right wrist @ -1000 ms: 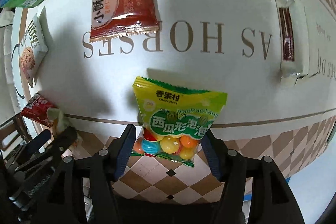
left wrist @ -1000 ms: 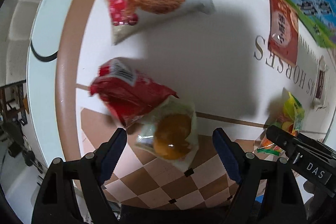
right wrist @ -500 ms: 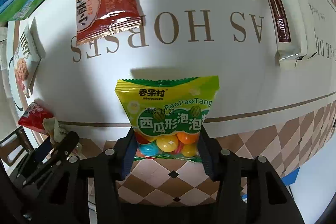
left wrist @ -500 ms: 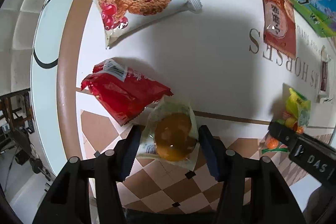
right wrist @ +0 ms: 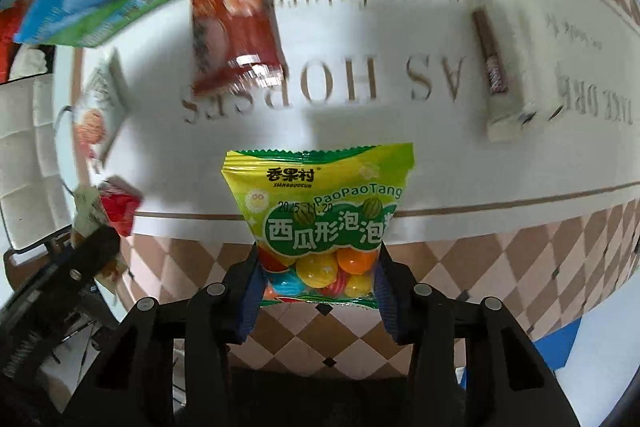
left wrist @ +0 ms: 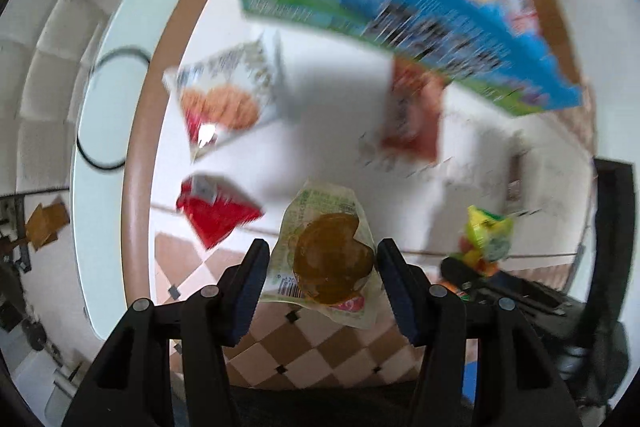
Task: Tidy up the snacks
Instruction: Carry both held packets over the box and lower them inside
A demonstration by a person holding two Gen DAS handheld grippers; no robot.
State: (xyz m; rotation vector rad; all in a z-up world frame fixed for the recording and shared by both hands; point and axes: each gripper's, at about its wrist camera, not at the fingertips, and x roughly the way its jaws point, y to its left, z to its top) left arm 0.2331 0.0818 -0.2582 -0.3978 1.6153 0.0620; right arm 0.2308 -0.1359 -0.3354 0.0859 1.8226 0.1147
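- Left gripper [left wrist: 320, 267]: jaws pinch a clear pouch w/ a brown heart-shaped snack [left wrist: 330, 259], held off the table.
- Right gripper [right wrist: 318, 281]: jaws clamp the bottom of a yellow-green gumball bag [right wrist: 320, 215], bag upright.
- Ahead of both tongs: blue-green box [left wrist: 400, 7], blurred; snacks inside.
- On the table [right wrist: 420, 155] beyond the tongs: cookie pack [left wrist: 224, 99], red pack [left wrist: 214, 211], red-brown pack [right wrist: 234, 31], white bar [right wrist: 496, 83].
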